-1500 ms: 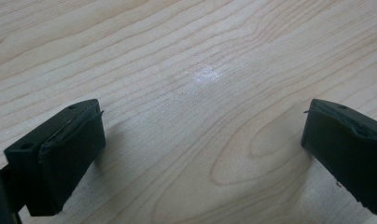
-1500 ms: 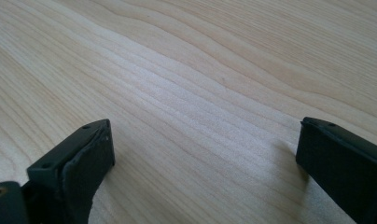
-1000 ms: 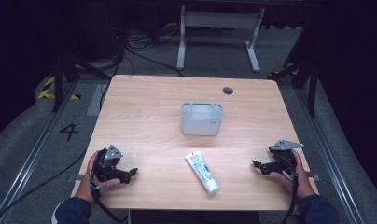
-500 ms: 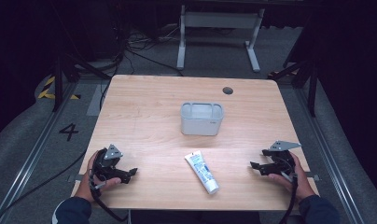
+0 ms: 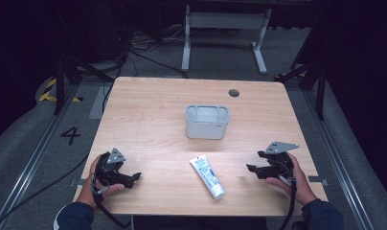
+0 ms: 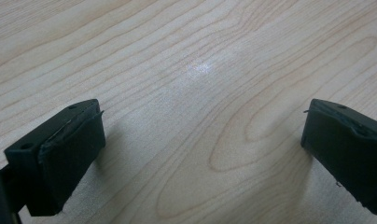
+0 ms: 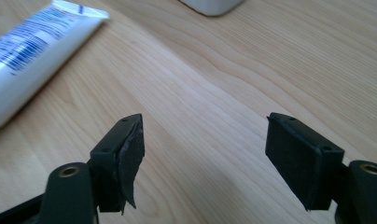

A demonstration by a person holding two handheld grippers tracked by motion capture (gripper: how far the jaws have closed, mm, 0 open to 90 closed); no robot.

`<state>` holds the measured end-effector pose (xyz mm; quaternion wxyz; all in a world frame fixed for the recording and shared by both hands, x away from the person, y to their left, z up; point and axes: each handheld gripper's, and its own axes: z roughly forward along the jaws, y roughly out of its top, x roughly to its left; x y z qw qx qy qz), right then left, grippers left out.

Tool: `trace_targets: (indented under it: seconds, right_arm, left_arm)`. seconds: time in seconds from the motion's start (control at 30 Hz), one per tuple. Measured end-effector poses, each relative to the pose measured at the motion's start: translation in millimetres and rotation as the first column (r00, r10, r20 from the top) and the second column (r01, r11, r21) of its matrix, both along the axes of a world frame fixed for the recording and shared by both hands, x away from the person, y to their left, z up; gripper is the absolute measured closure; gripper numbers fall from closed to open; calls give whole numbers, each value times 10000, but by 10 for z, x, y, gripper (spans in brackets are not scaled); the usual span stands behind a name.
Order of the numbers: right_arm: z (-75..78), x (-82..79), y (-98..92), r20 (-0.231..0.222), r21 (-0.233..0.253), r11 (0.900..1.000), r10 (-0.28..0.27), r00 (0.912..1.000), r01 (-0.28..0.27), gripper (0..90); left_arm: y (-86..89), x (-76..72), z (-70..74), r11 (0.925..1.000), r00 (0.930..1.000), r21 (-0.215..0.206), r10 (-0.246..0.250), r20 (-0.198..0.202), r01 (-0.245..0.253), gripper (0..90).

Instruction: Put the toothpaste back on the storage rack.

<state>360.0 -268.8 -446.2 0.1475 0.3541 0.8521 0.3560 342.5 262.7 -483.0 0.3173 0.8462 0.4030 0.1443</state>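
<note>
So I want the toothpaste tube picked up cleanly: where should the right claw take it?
Likely across the middle of the toothpaste tube, coming from above: it lies flat and slanted, and its soft body there is narrow enough for the open right claw.

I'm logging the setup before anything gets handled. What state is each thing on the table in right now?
Tube: lying flat on the table, cap end toward the person, untouched.
Container: upright mid-table, open at the top; nothing seen inside.
Left gripper: open, jaws wide apart over bare wood, holding nothing.
Right gripper: open, holding nothing, pointed toward the tube.
Table: bare light wood apart from these.
</note>
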Motion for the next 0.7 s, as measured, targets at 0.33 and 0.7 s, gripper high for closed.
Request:
trace_targets:
  seconds: [0.33,0.7]
  right_arm:
    - [158,-16,459,81,46,9963,861,9963,-861,286]
    - [203,-24,950,-106,-41,9835,1810,9834,-1810,279]
  left_arm:
    - [1,0,0,10000,10000,-6,-7,4,7,1]
    - [0,0,-1,10000,10000,-18,10,15,-10,2]
